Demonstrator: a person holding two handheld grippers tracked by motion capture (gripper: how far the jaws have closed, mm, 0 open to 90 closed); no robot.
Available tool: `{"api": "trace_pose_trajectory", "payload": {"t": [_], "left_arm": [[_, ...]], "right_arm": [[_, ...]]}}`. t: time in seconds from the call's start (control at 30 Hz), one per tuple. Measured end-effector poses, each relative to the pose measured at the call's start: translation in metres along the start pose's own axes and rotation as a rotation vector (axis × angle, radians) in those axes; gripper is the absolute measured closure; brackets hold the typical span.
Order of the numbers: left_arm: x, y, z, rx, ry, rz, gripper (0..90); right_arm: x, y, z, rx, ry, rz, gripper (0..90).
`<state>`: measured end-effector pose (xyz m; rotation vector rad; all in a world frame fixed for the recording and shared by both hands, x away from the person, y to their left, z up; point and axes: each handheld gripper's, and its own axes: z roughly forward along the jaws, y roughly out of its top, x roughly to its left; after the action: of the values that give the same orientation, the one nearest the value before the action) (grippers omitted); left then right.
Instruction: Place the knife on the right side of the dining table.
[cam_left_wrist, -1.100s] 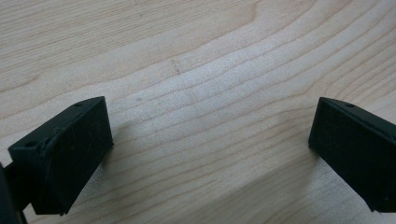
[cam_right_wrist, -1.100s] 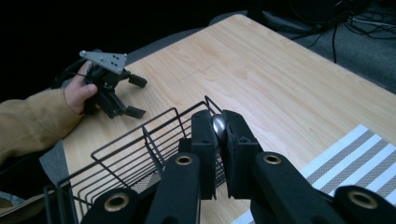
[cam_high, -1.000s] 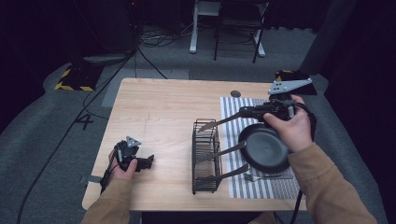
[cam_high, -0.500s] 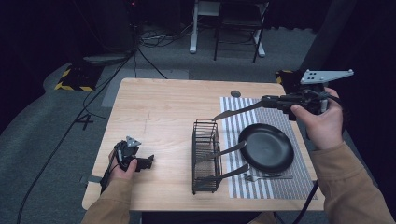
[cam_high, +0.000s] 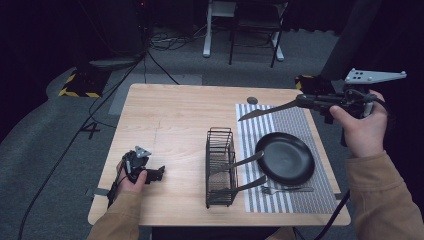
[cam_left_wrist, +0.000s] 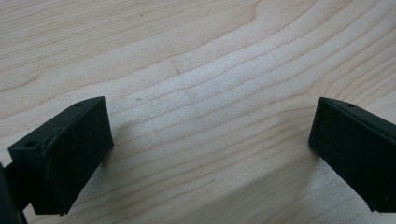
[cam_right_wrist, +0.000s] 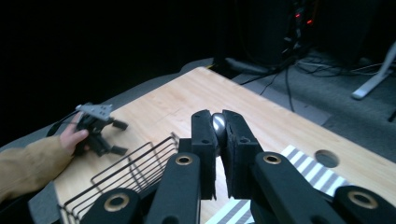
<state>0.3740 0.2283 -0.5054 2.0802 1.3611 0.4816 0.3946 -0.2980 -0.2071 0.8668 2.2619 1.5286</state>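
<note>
Table knife (cam_high: 267, 109), silver metal with a long slim blade, held in the air roughly level, well above the worktop. Handle end is pinched between the jaws of the right gripper (cam_high: 306, 101); the blade sticks out toward the left of the high view, pointed tip hanging over the far left corner of the striped placemat (cam_high: 292, 200). In the right gripper view a rounded shiny bit of the knife (cam_right_wrist: 218, 123) shows between the closed jaws.
</note>
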Motion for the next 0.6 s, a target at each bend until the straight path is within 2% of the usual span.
{"api": "trace_pose_trajectory", "payload": {"t": [0.1, 0.27, 0.3, 0.33, 0.37, 0.6], "left_arm": [[0.0, 0.0, 0.0, 0.0, 0.0, 0.0, 0.0], [0.0, 0.0, 0.0, 0.0, 0.0, 0.0, 0.0], [0.0, 0.0, 0.0, 0.0, 0.0, 0.0, 0.0], [0.0, 0.0, 0.0, 0.0, 0.0, 0.0, 0.0], [0.0, 0.0, 0.0, 0.0, 0.0, 0.0, 0.0], [0.0, 0.0, 0.0, 0.0, 0.0, 0.0, 0.0]], "right_arm": [[-0.008, 0.0, -0.007, -0.016, -0.034, 0.012, 84.5], [-0.016, -0.001, -0.008, -0.023, -0.075, 0.014, 84.5], [-0.021, -0.003, -0.006, -0.021, -0.105, 0.013, 84.5], [-0.021, -0.003, -0.006, -0.021, -0.105, 0.013, 84.5], [-0.027, -0.005, -0.002, -0.009, -0.124, 0.021, 84.5], [-0.044, -0.015, 0.014, 0.008, -0.153, 0.041, 84.5]]}}
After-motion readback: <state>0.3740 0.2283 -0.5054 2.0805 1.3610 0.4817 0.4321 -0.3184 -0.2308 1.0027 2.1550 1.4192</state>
